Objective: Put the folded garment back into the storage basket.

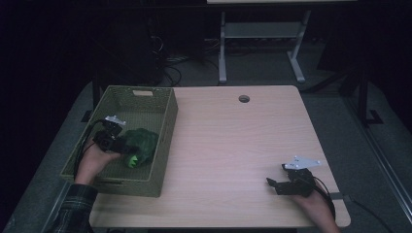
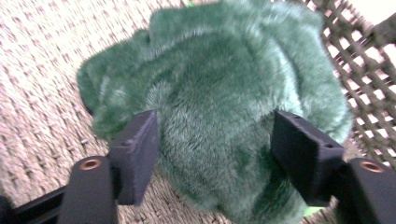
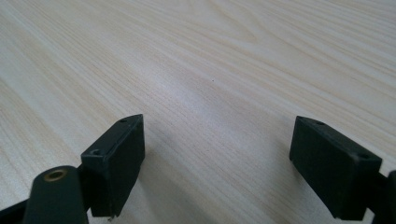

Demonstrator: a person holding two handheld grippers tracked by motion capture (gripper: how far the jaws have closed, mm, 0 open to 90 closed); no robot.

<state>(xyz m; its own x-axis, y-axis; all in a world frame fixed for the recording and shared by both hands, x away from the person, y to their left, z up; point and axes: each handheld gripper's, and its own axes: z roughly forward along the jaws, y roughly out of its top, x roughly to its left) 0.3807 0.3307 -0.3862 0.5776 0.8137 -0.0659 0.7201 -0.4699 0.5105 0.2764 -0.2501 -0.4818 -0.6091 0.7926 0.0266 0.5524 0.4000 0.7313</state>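
A dark green plush toy [image 1: 141, 143] with a bright green part lies on the floor of the woven olive basket [image 1: 145, 99] at the table's left side. My left gripper [image 1: 121, 143] reaches into the basket from the left. In the left gripper view its jaws [image 2: 215, 126] stand wide on either side of the plush [image 2: 215, 79], their pads at the fur's edge without squeezing it. My right gripper [image 1: 269, 183] rests low over the bare wooden table [image 1: 233, 145] at the front right. Its jaws [image 3: 217, 126] are open with nothing between them.
The basket's wicker wall [image 2: 369, 84] stands close on the right of the plush. A round cable hole [image 1: 244, 98] sits near the table's far edge. Beyond the table are a dark floor and the white legs of a desk [image 1: 222, 48].
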